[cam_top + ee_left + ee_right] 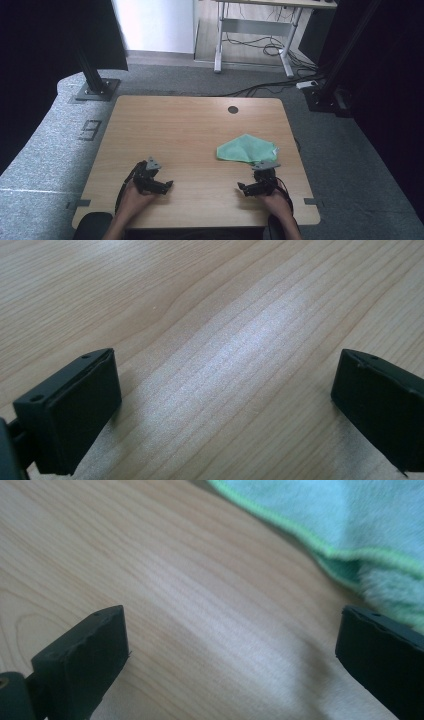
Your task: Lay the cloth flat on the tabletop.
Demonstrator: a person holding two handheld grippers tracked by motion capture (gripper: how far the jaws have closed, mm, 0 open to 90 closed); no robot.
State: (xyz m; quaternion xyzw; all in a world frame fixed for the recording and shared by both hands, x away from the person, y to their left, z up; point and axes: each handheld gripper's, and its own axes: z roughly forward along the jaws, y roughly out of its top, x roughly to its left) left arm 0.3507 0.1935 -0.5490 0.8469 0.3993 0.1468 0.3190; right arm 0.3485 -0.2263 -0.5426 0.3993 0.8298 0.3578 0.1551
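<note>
1. The left gripper (pixel 159 186) rests low on the wooden table (pixel 190 130), jaws spread wide over bare wood grain.
2. The right gripper (pixel 248 188) has its jaws equally wide apart, empty.
3. Just beyond it lies a folded green microfibre cloth (pixel 246 149), its near edge partly hidden behind the gripper's grey plate.
4. A floor marking (pixel 90 130) left of the table reads like "9".

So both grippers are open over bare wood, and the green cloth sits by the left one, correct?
Not quite. Both the left gripper and the right gripper are open over the table, but the green cloth lies by the right one, not the left. The high view shows it, and the right gripper view has the cloth just past its fingers.
</note>
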